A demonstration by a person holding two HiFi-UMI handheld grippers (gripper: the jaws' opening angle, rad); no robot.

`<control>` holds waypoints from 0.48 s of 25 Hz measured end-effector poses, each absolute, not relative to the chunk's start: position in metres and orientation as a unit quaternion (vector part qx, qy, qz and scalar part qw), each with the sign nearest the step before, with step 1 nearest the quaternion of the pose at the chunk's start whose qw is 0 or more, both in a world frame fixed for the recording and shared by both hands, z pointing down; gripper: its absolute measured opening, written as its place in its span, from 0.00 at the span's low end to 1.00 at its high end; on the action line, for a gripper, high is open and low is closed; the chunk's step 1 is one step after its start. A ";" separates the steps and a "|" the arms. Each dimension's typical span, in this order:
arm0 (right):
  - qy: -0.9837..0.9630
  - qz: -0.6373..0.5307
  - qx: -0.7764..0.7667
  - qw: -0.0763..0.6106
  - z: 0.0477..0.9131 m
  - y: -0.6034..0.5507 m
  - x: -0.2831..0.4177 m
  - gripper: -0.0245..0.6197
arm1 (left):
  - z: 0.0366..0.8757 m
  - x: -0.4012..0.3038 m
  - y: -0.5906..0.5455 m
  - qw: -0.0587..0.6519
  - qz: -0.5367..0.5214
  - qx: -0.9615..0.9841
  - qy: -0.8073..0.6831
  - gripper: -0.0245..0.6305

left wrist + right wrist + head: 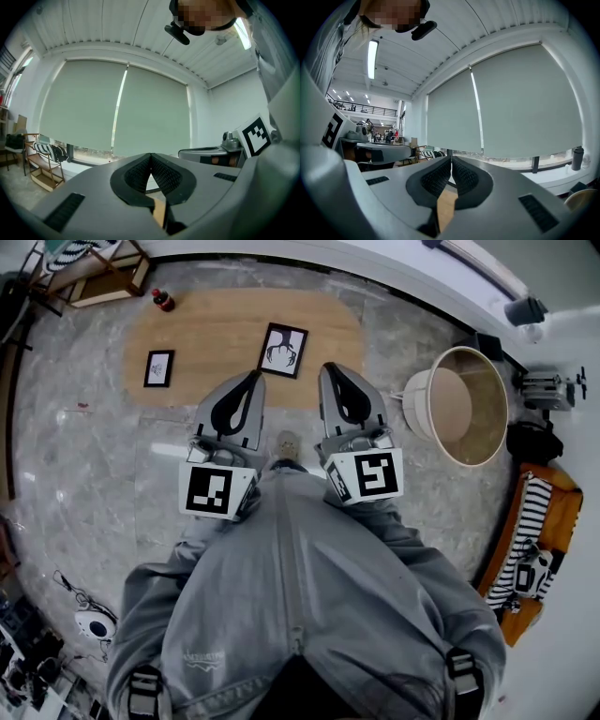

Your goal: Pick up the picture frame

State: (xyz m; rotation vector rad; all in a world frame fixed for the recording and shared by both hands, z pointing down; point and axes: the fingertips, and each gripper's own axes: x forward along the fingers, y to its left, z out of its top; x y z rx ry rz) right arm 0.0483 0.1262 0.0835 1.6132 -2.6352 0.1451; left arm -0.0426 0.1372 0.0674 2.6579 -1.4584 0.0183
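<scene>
Two black picture frames lie flat on a low wooden table (216,343): a larger one (283,350) with a dark figure on white, and a smaller one (158,368) to its left. My left gripper (251,379) and right gripper (330,371) are held side by side, pointing level toward the table, on either side of the larger frame and short of it. Both are shut with nothing between the jaws. In the left gripper view (150,155) and the right gripper view (451,159) the tips meet, with window blinds behind and a strip of wood below.
A small dark red bottle (163,300) stands at the table's far left corner. A round cream basket (464,404) sits to the right, a wooden rack (94,268) far left, a striped cushion on an orange seat (534,521) at right. The floor is grey marble.
</scene>
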 end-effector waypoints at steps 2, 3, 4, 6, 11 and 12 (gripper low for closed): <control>-0.855 0.053 0.515 0.025 0.090 0.110 0.055 0.09 | 0.073 -0.036 0.121 0.055 0.013 0.873 -0.484 0.07; -0.857 0.054 0.511 0.025 0.093 0.103 0.057 0.09 | 0.075 -0.033 0.113 0.054 0.016 0.873 -0.485 0.07; -0.859 0.055 0.508 0.024 0.095 0.098 0.059 0.09 | 0.076 -0.030 0.107 0.054 0.016 0.872 -0.487 0.07; -0.863 0.058 0.502 0.024 0.098 0.091 0.065 0.09 | 0.076 -0.023 0.101 0.050 0.018 0.868 -0.493 0.07; -0.867 0.063 0.493 0.020 0.101 0.078 0.076 0.09 | 0.077 -0.013 0.095 0.045 0.029 0.864 -0.501 0.07; -0.868 0.064 0.492 0.019 0.101 0.077 0.077 0.09 | 0.077 -0.013 0.095 0.046 0.030 0.863 -0.503 0.07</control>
